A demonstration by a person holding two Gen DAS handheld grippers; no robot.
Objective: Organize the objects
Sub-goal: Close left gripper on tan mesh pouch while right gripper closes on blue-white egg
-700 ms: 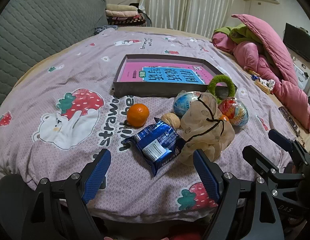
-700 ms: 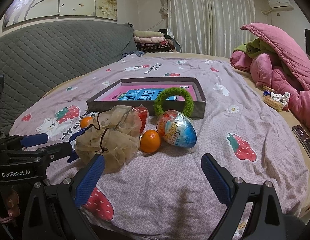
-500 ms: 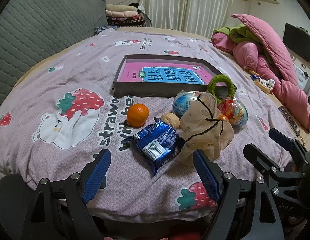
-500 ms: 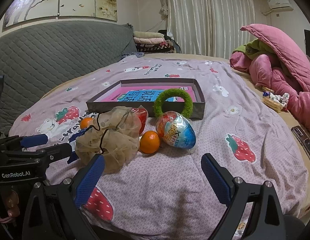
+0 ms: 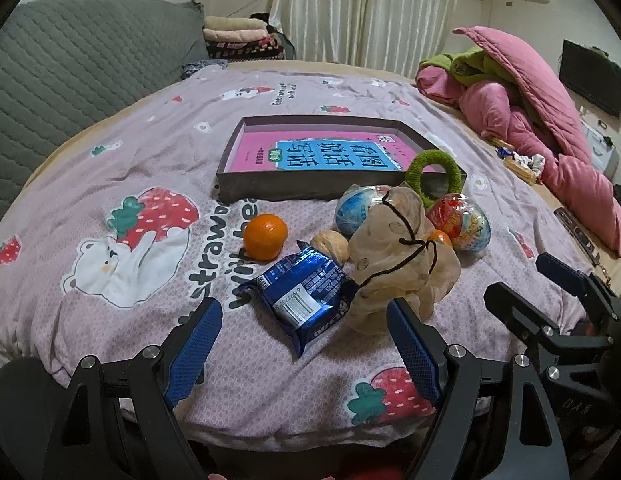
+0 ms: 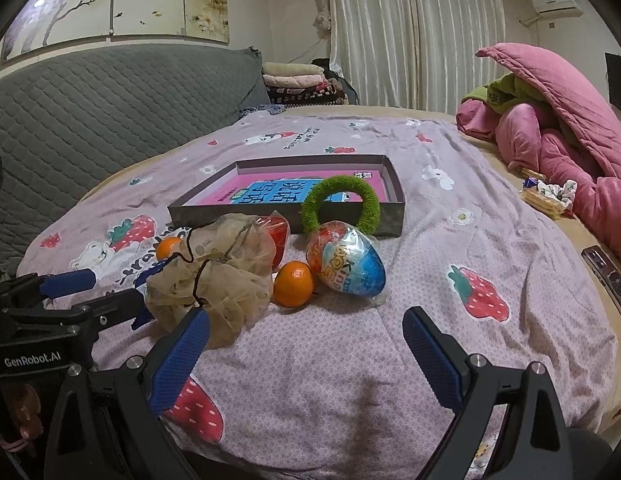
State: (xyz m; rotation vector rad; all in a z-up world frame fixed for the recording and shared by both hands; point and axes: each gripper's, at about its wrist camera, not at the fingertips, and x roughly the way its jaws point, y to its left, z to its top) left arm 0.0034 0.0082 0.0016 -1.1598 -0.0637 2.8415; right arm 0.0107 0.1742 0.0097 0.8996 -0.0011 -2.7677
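Clutter — beige mesh pouch point(image 5: 394, 256), blue snack packet point(image 5: 306, 292), oranges — lies ahead of both wide-open, empty hand-held grippers.

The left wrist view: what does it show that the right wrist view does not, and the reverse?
Only the left view shows the walnut and the whole blue packet. Only the right view shows the wall painting. Both show the box with its book, the green ring, the mesh pouch, two oranges and both open grippers.
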